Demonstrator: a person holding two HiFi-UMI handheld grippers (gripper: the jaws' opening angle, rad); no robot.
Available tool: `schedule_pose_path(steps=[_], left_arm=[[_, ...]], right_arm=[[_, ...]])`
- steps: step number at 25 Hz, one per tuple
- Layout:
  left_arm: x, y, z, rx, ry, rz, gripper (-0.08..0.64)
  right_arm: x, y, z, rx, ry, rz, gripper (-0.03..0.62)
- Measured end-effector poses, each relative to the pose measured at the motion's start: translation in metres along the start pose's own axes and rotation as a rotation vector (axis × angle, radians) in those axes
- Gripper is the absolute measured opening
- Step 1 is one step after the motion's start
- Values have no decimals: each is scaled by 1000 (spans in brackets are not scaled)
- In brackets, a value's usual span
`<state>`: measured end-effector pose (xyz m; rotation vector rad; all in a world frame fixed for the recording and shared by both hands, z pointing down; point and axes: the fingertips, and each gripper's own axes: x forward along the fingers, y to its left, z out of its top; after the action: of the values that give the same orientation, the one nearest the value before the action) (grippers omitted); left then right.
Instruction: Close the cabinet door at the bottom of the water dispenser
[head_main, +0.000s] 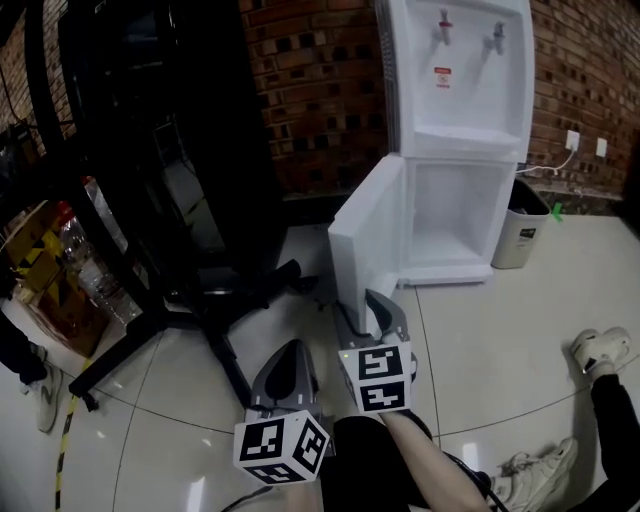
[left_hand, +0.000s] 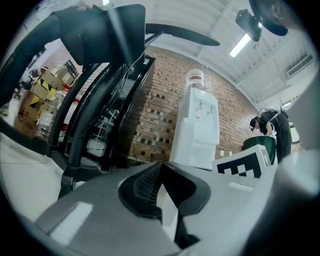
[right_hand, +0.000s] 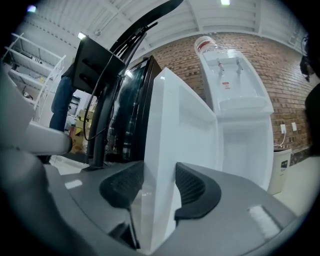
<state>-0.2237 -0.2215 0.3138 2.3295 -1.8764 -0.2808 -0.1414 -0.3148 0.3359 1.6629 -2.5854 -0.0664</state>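
Observation:
The white water dispenser (head_main: 460, 80) stands against the brick wall, its bottom cabinet (head_main: 455, 225) open and bare. The cabinet door (head_main: 370, 230) swings out wide to the left. My right gripper (head_main: 368, 300) is open at the door's lower free edge. In the right gripper view the door's edge (right_hand: 170, 125) runs up between the two pads of the right gripper (right_hand: 159, 185), close to both; no squeeze shows. My left gripper (head_main: 292, 350) hangs lower left, shut and empty, away from the door. In the left gripper view, the left gripper (left_hand: 160, 167) faces the dispenser (left_hand: 197, 125) from a distance.
A black chair base (head_main: 230, 290) and a tall black rack (head_main: 150, 120) crowd the left, right beside the door. A white bin (head_main: 525, 235) stands to the dispenser's right. Boxes and bottles (head_main: 85, 270) lie far left. A person's shoes (head_main: 600, 350) rest at the right.

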Motion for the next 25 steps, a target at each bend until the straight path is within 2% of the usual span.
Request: schedule_pose_path(steps=[15, 21, 25], left_arm=[[12, -58, 12, 16, -14, -94, 18], [24, -92, -2, 36, 18, -139, 18], [25, -116, 0, 80, -24, -166, 18]], right_arm=[[-48, -46, -7, -9, 32, -62, 198], [-72, -76, -10, -9, 31, -133, 187], [-85, -98, -12, -16, 43, -173, 180]])
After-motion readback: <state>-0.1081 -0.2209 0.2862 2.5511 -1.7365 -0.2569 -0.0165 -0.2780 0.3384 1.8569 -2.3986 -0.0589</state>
